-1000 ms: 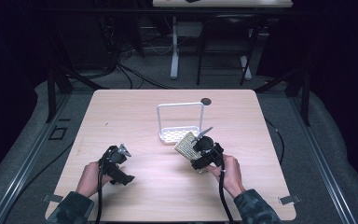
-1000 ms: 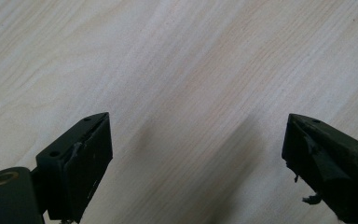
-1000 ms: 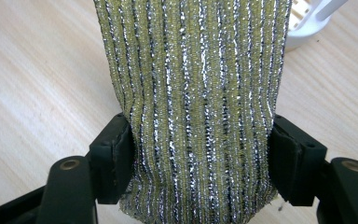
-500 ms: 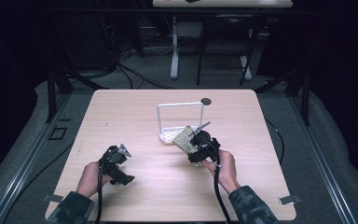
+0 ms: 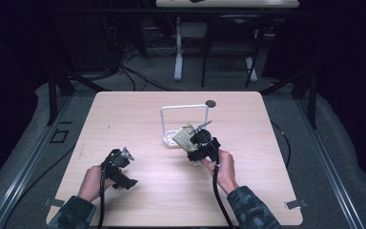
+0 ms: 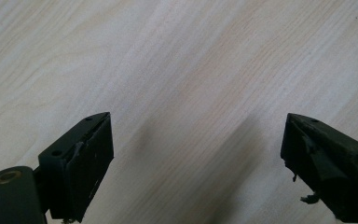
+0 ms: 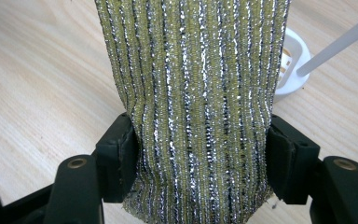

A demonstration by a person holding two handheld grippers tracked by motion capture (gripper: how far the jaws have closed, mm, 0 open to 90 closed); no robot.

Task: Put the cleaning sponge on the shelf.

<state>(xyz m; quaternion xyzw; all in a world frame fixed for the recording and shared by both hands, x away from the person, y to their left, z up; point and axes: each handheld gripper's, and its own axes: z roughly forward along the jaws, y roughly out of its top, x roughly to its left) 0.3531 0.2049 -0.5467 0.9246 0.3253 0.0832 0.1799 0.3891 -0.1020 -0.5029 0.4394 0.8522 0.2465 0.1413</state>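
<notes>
On the wooden table (image 5: 138,114) the right gripper (image 5: 195,143) has just closed its jaws on a sponge (image 7: 191,93), held beside the white rack (image 5: 183,109), so setting it down seems left, while the left gripper (image 5: 119,162) idles wide.
</notes>
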